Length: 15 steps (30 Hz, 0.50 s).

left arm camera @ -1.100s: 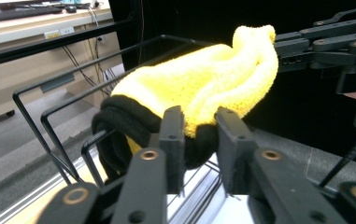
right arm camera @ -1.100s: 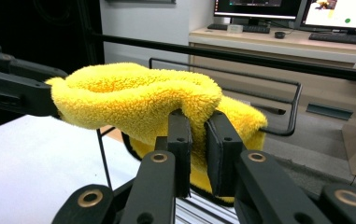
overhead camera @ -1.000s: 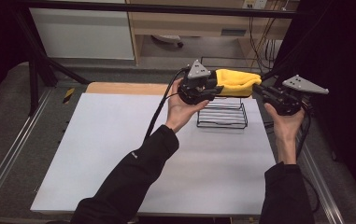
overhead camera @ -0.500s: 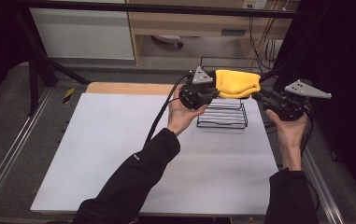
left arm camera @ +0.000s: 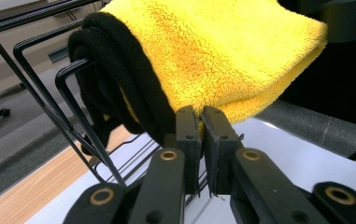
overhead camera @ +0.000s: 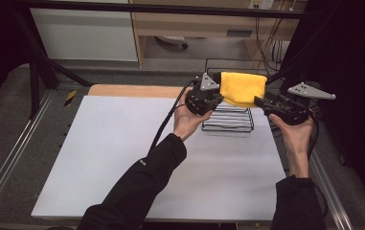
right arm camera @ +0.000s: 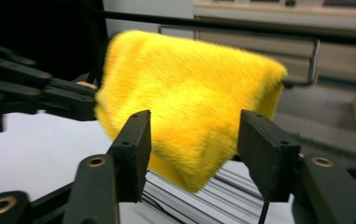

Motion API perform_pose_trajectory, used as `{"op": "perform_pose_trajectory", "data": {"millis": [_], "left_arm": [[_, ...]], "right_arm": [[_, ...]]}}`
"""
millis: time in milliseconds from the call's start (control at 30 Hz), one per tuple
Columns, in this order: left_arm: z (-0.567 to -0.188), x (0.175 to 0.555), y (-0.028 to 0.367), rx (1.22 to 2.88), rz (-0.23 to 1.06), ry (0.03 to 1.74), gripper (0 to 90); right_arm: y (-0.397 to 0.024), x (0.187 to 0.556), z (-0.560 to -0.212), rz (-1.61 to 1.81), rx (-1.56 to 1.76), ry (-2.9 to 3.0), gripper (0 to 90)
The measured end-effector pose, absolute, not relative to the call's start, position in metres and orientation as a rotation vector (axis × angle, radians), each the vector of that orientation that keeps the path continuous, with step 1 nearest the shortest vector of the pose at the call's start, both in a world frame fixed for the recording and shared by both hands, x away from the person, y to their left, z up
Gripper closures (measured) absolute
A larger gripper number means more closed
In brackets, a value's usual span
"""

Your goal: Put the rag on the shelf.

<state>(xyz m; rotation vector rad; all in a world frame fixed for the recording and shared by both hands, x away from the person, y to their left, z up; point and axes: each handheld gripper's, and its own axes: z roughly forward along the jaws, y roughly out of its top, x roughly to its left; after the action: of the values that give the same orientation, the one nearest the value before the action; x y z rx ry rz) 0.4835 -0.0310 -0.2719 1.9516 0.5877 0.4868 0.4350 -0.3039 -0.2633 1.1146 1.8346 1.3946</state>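
left tool [overhead camera: 217,97]: we clench yellow towel's [overhead camera: 242,88] edge, upper centre | right tool [overhead camera: 260,102]: released, jaws just opening, apparently clear of towel | wire rack [overhead camera: 228,120] below on counter [overhead camera: 122,153]

Overhead view; claw cameras near towel [overhead camera: 243,88]

We see a folded yellow cloth [overhead camera: 243,88] of thick, fluffy microfibre pile, edged with a black, softer-looking trim [left arm camera: 119,79]. Beneath it stands a rack [overhead camera: 228,120] of thin black wire with a smooth, slightly glossy coat. The white tabletop [overhead camera: 122,158] looks smooth and matt; its far edge [overhead camera: 132,90] shows pale wood. Both grippers' jaws are matt black plastic with brass-coloured rivets.
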Motion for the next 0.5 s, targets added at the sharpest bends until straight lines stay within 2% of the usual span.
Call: {"op": "perform_pose_trajectory", "data": {"millis": [100, 167, 267, 333, 500], "left_arm": [[-0.274, 0.484, -0.032, 1.958, 0.49, 0.587, 84.9], [-0.276, 0.485, -0.035, 1.963, 0.495, 0.588, 85.1], [-0.28, 0.487, -0.038, 1.963, 0.497, 0.593, 85.3], [-0.282, 0.488, -0.039, 1.958, 0.495, 0.599, 85.3], [-0.286, 0.493, -0.04, 1.938, 0.468, 0.631, 84.7]], "right_arm": [[-0.305, 0.446, -0.278, 1.39, 1.19, 1.847, 50.5], [-0.305, 0.45, -0.288, 1.391, 1.209, 1.848, 56.2], [-0.308, 0.454, -0.298, 1.443, 1.235, 1.827, 72.4], [-0.309, 0.455, -0.3, 1.445, 1.228, 1.82, 78.7], [-0.306, 0.458, -0.296, 1.361, 1.2, 1.821, 80.6]]}}
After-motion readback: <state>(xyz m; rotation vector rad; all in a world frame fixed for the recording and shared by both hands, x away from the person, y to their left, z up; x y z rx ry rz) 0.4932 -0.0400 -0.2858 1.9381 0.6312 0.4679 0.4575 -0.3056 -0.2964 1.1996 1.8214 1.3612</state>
